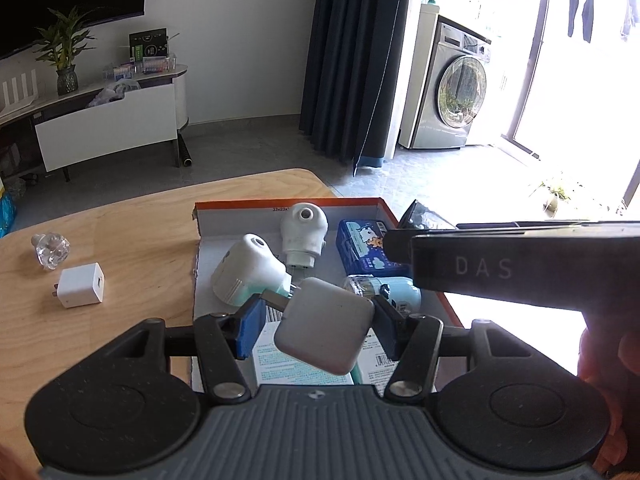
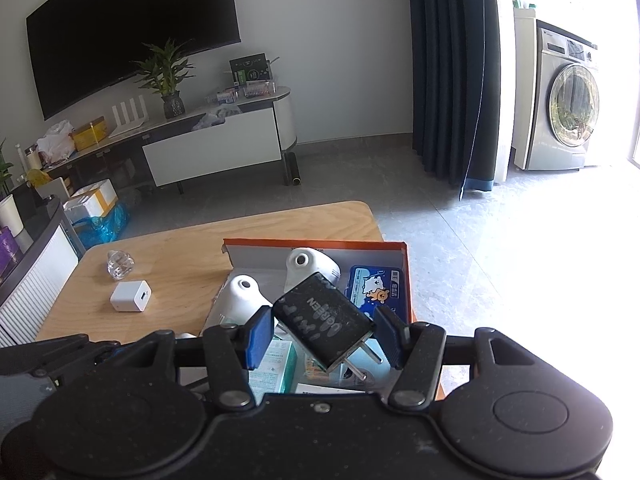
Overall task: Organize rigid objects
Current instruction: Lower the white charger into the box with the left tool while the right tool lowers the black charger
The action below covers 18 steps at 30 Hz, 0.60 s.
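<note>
With the box [image 1: 224, 210] partly filled, a white charger [image 1: 325, 326] is clenched in the left gripper [image 1: 316, 326] and a black charger [image 2: 326, 322] in the right gripper [image 2: 322, 330], while 2 items, a small white plug [image 1: 80, 285] and a glass bottle [image 1: 50, 250], are left on the table [image 1: 132, 240].

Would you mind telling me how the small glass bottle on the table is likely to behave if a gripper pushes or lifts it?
The glass bottle lies on its side on the table, so a push may roll it. Its clear, glossy surface looks slippery for the pads. Being glass, it is probably fragile and heavy for its size; both grippers are full anyway.
</note>
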Available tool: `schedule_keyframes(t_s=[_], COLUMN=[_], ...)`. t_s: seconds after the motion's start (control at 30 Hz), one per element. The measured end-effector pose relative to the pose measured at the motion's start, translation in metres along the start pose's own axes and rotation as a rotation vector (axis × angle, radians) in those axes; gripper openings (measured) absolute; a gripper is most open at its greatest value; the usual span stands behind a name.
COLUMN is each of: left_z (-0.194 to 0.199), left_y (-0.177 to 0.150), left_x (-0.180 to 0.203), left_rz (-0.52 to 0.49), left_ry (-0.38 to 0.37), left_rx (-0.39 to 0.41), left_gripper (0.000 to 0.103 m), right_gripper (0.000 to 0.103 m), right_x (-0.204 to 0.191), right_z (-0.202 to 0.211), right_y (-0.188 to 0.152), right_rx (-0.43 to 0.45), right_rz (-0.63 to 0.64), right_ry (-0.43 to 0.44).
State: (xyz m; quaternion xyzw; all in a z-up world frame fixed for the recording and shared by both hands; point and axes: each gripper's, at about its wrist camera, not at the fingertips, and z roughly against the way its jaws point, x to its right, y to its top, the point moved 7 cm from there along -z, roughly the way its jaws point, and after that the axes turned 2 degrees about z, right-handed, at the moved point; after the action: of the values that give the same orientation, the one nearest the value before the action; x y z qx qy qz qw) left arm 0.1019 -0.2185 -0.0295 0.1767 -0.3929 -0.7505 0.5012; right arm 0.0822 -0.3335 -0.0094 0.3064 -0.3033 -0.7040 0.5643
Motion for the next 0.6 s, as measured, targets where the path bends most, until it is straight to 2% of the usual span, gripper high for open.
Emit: schedule_keyframes(t_s=[0.6], left_z=[-0.018], left_y=[0.002], left_x=[0.003], left_rz=[0.005], left_ry=[-0.014], left_rx=[-0.023], left_gripper=[0.058], right_gripper=[0.067], right_x=[0.003], right_z=[-0.024], right_y=[0.003], right_rx=[-0.038], right_rz=[0.006], right_ry=[0.006])
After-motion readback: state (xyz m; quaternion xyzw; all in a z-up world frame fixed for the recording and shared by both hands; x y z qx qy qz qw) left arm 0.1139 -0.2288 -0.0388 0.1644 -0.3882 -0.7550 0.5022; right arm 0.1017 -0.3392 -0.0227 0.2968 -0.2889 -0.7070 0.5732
